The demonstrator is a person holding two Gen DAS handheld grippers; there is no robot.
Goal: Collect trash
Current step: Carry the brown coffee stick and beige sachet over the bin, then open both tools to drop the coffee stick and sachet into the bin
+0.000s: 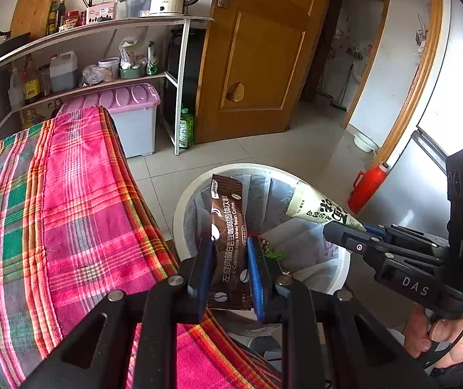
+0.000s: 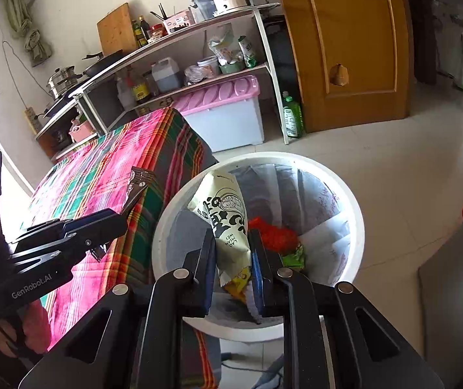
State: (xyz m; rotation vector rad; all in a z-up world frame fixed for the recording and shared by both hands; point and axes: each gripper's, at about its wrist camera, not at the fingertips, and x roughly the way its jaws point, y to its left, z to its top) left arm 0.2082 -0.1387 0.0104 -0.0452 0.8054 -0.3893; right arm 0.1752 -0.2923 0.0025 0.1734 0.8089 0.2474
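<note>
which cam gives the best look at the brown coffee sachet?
Left wrist. The brown coffee sachet sits face-on between the left gripper fingers, print readable, over the white trash bin. The right wrist view shows only its top end edge-on, sticking out of the left gripper beside the plaid cloth.

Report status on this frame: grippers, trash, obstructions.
Left gripper shut on brown coffee sachet. Right gripper shut on cream snack wrapper. Both over white bin. Nothing in the way.
</note>
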